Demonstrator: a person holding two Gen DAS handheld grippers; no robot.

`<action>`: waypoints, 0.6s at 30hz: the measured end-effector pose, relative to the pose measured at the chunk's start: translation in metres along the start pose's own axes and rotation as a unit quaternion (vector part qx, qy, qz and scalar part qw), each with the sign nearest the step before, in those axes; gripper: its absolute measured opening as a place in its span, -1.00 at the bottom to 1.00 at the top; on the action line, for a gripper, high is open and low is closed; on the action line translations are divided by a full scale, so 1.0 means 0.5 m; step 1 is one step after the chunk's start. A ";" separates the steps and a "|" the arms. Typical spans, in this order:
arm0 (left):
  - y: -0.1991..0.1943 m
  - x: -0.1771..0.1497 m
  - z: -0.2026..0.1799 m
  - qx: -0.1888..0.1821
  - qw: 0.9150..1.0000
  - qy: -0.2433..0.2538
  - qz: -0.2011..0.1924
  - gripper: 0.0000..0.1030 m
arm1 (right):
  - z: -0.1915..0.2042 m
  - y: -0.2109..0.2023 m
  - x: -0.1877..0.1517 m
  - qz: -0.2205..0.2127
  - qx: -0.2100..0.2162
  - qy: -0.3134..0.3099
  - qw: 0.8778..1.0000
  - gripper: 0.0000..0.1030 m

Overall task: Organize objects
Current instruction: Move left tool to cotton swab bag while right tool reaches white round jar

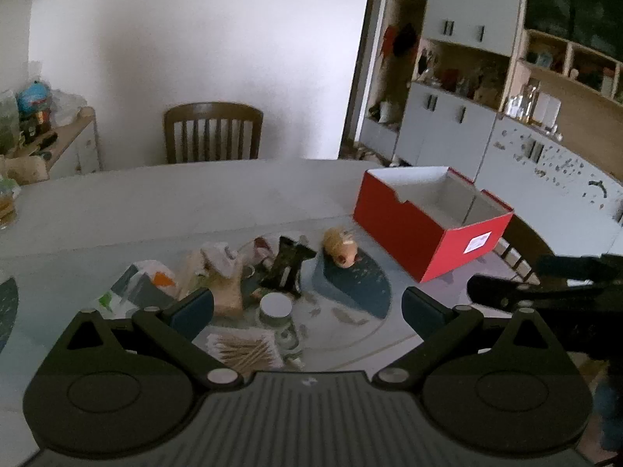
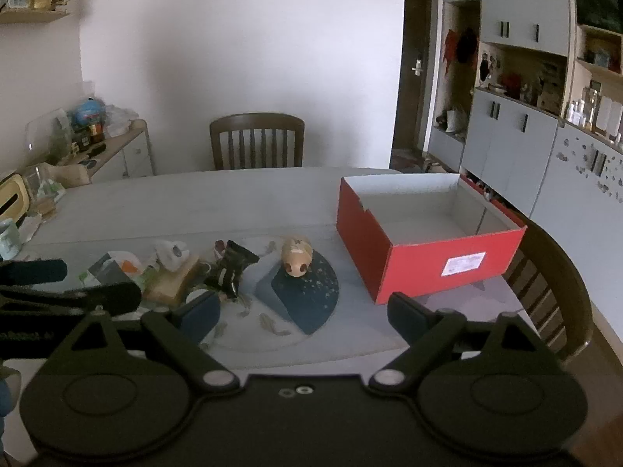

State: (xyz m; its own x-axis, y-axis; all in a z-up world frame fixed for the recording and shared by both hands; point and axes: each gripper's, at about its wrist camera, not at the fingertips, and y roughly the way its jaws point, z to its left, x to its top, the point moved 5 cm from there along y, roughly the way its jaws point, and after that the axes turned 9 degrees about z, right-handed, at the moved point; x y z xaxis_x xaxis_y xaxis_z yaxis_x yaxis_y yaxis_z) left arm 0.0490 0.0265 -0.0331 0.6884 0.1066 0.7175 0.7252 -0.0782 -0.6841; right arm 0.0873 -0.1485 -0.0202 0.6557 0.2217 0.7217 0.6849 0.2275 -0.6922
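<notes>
Small tan plush animal toy [image 2: 296, 258] lies on the dark blue placemat [image 2: 311, 292], mid tabletop [image 2: 194, 198], just left of the open, empty red cardboard box [image 2: 424, 233]. Its long axis seems to run toward the cameras, face end nearest. Nothing is boxed yet: approach step. Left gripper [image 1: 307, 307] and right gripper [image 2: 303, 311] hover, jaws spread, empty. Next move probably: descend and close across the toy's narrow width.
</notes>
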 end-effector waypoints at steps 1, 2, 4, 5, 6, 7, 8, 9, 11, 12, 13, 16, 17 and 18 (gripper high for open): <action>0.005 -0.001 0.005 0.001 1.000 -0.002 0.005 1.00 | 0.001 0.003 0.003 0.000 0.000 -0.002 1.000 0.81; 0.011 -0.002 0.009 0.001 1.000 -0.005 0.012 1.00 | 0.003 0.006 0.006 0.001 0.001 -0.004 1.000 0.81; 0.022 -0.006 0.018 0.000 1.000 -0.007 0.021 1.00 | 0.008 0.016 0.011 0.002 0.003 -0.008 1.000 0.81; 0.028 -0.009 0.021 0.002 1.000 -0.005 0.022 1.00 | 0.010 0.021 0.013 0.004 0.005 -0.009 1.000 0.81; 0.036 -0.012 0.025 0.008 1.000 -0.001 0.025 1.00 | 0.012 0.028 0.016 0.005 0.007 -0.010 1.000 0.81; 0.043 -0.016 0.027 0.014 0.999 0.002 0.029 1.00 | 0.014 0.035 0.020 0.007 0.009 -0.011 1.000 0.81; 0.052 -0.019 0.031 0.020 0.999 0.005 0.034 1.00 | 0.016 0.043 0.022 0.010 0.012 -0.011 1.000 0.81; 0.063 -0.024 0.035 0.025 0.999 0.008 0.039 1.00 | 0.017 0.050 0.023 0.013 0.016 -0.012 1.000 0.81; 0.083 -0.033 0.041 0.032 0.998 0.012 0.049 1.00 | 0.023 0.070 0.026 0.022 0.022 -0.014 0.999 0.81; 0.094 -0.037 0.045 0.037 0.998 0.013 0.054 1.00 | 0.027 0.080 0.028 0.026 0.023 -0.017 0.999 0.81; 0.104 -0.040 0.050 0.042 0.997 0.014 0.057 1.00 | 0.031 0.087 0.029 0.028 0.024 -0.021 0.999 0.79; 0.134 -0.050 0.063 0.055 0.996 0.009 0.068 1.00 | 0.046 0.117 0.030 0.033 0.029 -0.034 0.998 0.79; 0.144 -0.052 0.069 0.063 0.996 -0.002 0.071 1.00 | 0.049 0.126 0.029 0.037 0.032 -0.036 0.998 0.78; 0.154 -0.055 0.074 0.066 0.995 -0.007 0.075 1.00 | 0.052 0.136 0.029 0.041 0.036 -0.038 0.998 0.78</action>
State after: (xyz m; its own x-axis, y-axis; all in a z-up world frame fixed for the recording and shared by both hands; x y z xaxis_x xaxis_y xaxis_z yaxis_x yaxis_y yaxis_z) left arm 0.0854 0.0542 -0.1101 0.7872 0.1167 0.6055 0.6058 0.0366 -0.7947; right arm 0.1350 -0.1050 -0.0572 0.6803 0.3131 0.6626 0.6042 0.2721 -0.7489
